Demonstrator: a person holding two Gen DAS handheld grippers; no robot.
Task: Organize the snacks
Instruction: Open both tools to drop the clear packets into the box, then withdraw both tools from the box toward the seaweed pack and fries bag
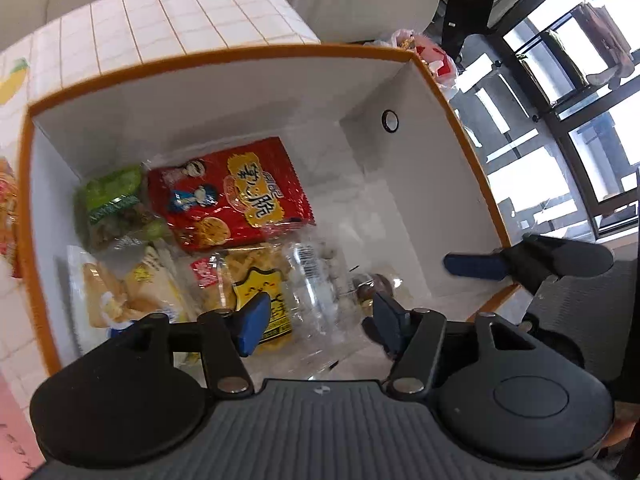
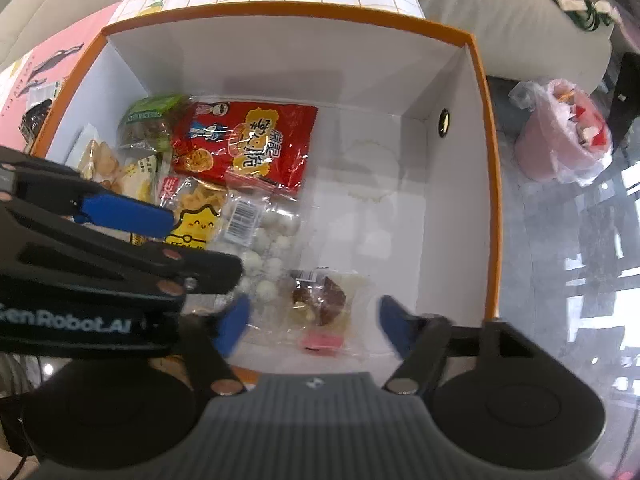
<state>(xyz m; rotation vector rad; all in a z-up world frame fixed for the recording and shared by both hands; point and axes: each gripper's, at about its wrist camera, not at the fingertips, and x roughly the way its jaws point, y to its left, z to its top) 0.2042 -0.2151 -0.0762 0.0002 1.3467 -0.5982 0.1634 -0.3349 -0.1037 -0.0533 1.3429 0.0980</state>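
A white cardboard box w/ orange rim (image 2: pixel 482 128) is seen from above in both wrist views, set on a white grid-pattern cloth w/ lemon prints (image 1: pixel 168 24). The snacks are packed in the box's left half: a red crinkly packet w/ yellow label (image 2: pixel 248 144) at the far side, a green-topped clear bag (image 2: pixel 148 120) to its left, a pale packet of yellow-white pieces (image 1: pixel 120 292) near-left, a clear bag w/ yellow cartoon label (image 2: pixel 198 216) in the middle, and a clear bag of small white balls (image 2: pixel 260 240) just right of it. A small clear pouch w/ brown pieces and a pink tab (image 2: pixel 320 308) lies near the front wall.

The left gripper (image 1: pixel 320 320) is held above the clear bags, jaws spread, nothing pinched. The right gripper (image 2: pixel 314 322) is held over the small pouch, jaws spread wide either side of it, pads not pressing. The box's right half is bare. A pink plastic bag (image 2: pixel 564 136) sits on the floor to the right, outside the box.
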